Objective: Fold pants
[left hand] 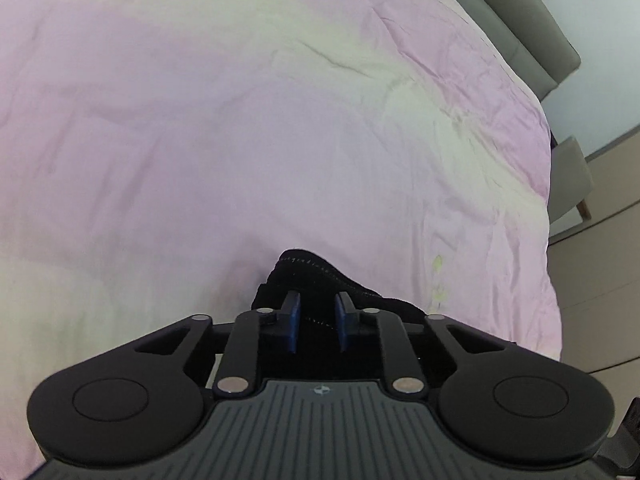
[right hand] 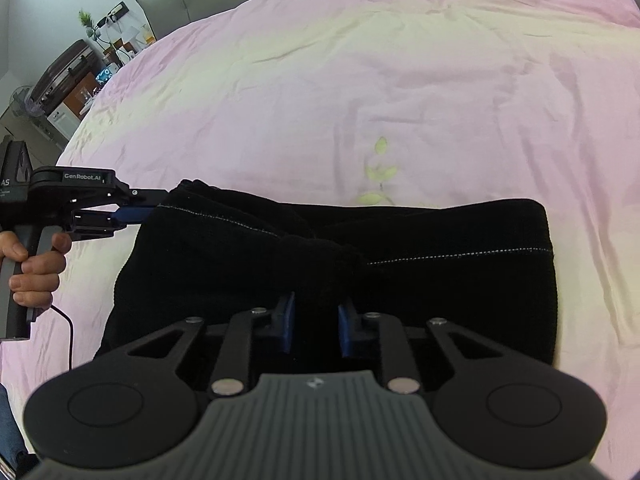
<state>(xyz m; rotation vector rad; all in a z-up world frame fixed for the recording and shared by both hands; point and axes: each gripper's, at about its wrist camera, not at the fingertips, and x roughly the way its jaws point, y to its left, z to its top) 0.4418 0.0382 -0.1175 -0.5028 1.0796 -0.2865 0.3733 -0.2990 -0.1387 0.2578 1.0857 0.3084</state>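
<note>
Black pants [right hand: 440, 232] with white dotted stitching lie folded across a pink bedsheet [right hand: 360, 60]. My right gripper [right hand: 317, 316] points down onto their near edge, and its blue pads pinch a bunched ridge of the black fabric. My left gripper [right hand: 150, 202], held by a hand [right hand: 36, 264], comes in from the left with its fingers shut on the pants' far left corner. In the left wrist view that corner of the pants [left hand: 308, 268] pokes out past the left gripper [left hand: 318, 316], with dark cloth filling the space between the pads.
The pink sheet [left hand: 240, 120] spreads wide around the pants and carries a green leaf print [right hand: 378, 172]. A grey headboard [left hand: 520, 20] runs along the far side. A cluttered bedside unit [right hand: 80, 80] stands beyond the bed's left edge. A black cable [right hand: 68, 328] hangs from the left handle.
</note>
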